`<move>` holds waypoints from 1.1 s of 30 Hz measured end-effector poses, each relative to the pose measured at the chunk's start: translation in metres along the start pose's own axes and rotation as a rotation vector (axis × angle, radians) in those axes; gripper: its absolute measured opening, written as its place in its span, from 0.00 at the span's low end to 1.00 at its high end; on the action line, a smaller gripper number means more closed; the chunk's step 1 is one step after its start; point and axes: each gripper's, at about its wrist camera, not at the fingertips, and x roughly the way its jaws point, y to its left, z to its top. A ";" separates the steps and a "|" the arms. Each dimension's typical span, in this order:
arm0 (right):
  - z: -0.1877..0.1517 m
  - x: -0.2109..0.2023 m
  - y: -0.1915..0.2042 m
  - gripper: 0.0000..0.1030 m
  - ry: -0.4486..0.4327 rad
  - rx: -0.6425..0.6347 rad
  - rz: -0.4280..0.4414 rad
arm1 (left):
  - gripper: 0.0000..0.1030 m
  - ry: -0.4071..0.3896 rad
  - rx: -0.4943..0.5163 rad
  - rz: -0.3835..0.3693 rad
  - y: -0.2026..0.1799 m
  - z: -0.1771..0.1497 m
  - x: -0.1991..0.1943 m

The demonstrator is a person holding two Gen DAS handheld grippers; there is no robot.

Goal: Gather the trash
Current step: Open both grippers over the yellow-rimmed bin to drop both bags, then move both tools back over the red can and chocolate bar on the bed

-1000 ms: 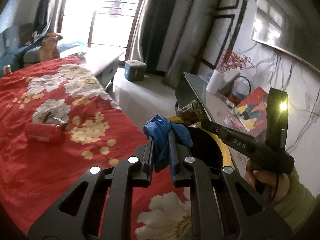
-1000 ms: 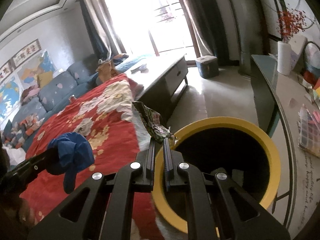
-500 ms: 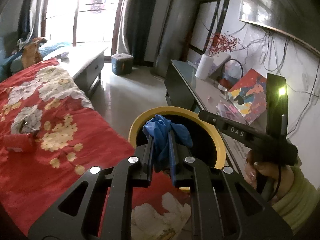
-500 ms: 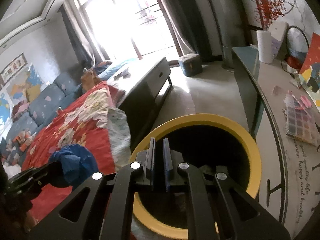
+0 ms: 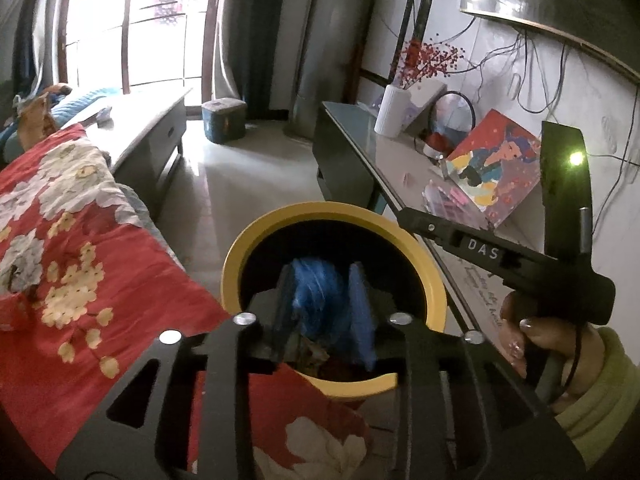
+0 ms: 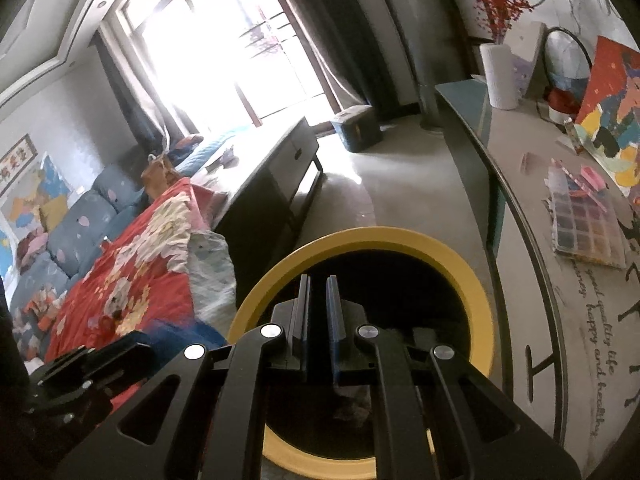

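A living room is shown, lit strongly from a large window [image 6: 240, 52] framed by dark curtains. A red blanket with pale flowers [image 5: 76, 256] is spread to the left, and a long low cabinet [image 6: 276, 164] is set beyond it, next to the pale floor. Along the right wall a worktop [image 5: 360, 136] is seen, on which a white vase of red sprigs [image 5: 394, 114], a colourful picture [image 5: 496, 168] and a tray of small coloured squares [image 6: 584, 224] are placed.

A round bin with a yellow rim [image 5: 436, 280] and a dark inside is stood between the blanket and the worktop. Both tools are held over its mouth.

The jaws of the left hand-held gripper [image 5: 324, 292] have just been opening and are now parted. A crumpled blue piece of trash [image 5: 316, 292], blurred, is seen between them, over the bin's opening; whether it is still touched by the pads cannot be told.

The right hand-held gripper [image 6: 318, 308] is nearly closed, with a narrow slit left between its fingers and nothing held. It is gripped by a hand [image 5: 556, 356] in a green sleeve.
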 end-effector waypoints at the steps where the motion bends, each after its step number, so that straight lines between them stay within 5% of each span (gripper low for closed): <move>1: 0.000 0.000 -0.001 0.14 0.000 0.004 -0.001 | 0.39 0.001 0.000 -0.003 0.000 0.000 0.001; 3: 0.000 -0.001 -0.004 0.29 -0.004 0.015 -0.008 | 0.52 -0.002 0.000 0.002 0.000 0.000 0.001; 10: 0.000 -0.003 -0.005 0.45 -0.020 0.023 -0.006 | 0.88 -0.027 -0.059 0.033 0.014 -0.005 -0.008; 16: 0.000 -0.004 0.007 0.58 -0.030 -0.005 0.005 | 0.89 -0.047 -0.104 0.079 0.028 -0.011 -0.021; 33: -0.010 -0.006 0.073 0.65 -0.009 -0.150 0.096 | 0.89 -0.144 -0.222 0.220 0.077 -0.026 -0.070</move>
